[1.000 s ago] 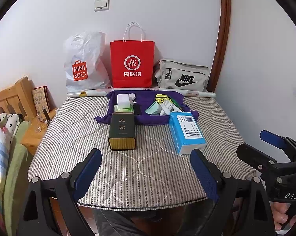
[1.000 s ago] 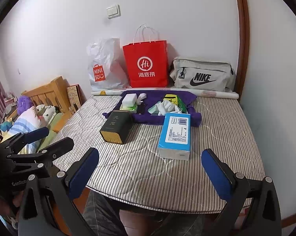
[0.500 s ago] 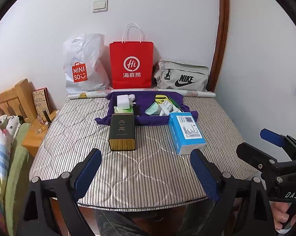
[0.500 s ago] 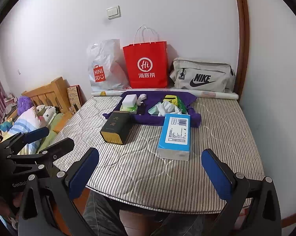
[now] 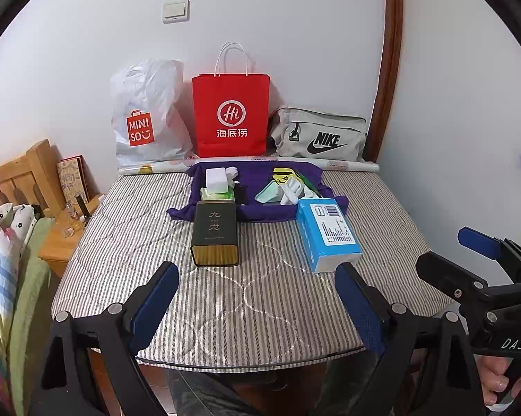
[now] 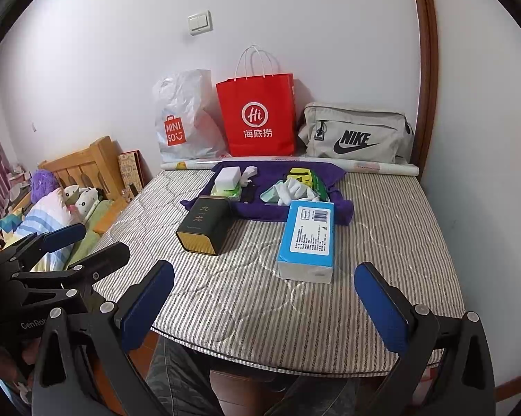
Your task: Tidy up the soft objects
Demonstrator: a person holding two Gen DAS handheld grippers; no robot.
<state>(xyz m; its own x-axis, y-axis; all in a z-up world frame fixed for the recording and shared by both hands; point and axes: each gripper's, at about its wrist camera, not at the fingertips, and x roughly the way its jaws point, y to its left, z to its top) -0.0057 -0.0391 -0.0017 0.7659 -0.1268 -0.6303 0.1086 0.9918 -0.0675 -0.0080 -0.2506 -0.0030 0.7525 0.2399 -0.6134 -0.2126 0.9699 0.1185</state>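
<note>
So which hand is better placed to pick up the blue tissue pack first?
Probably the right. The blue tissue pack lies nearly centred ahead of the right tongs, open and empty. For the left tongs, also open, it sits off toward their right finger, with the dark tin straight ahead instead.

Home bedroom. Striped quilted mattress fills the floor by white walls; wooden headboard of a second bed at left with plush toys and striped bedding. Small wooden nightstand beside it. Shopping bags against the wall: red paper bag, white Miniso bag, grey Nike bag. Light switch on wall.
</note>
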